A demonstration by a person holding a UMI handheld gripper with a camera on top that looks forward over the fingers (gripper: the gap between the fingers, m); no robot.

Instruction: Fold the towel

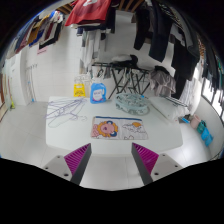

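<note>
The gripper [113, 160] hangs above the near part of the white table [40, 140], its two fingers spread wide with nothing between the pink pads [77, 158]. The towel [120, 128], a small printed one with a cartoon picture, lies flat just ahead of the fingers, in the middle of the table. To the far left are wire hangers [66, 108], a blue packet [98, 93] stands behind, and a bluish cloth [131, 102] lies beyond the towel. I judge the step is the approach: it is better to lower toward one near corner of the towel and pinch only the edge layer, not the table.
</note>
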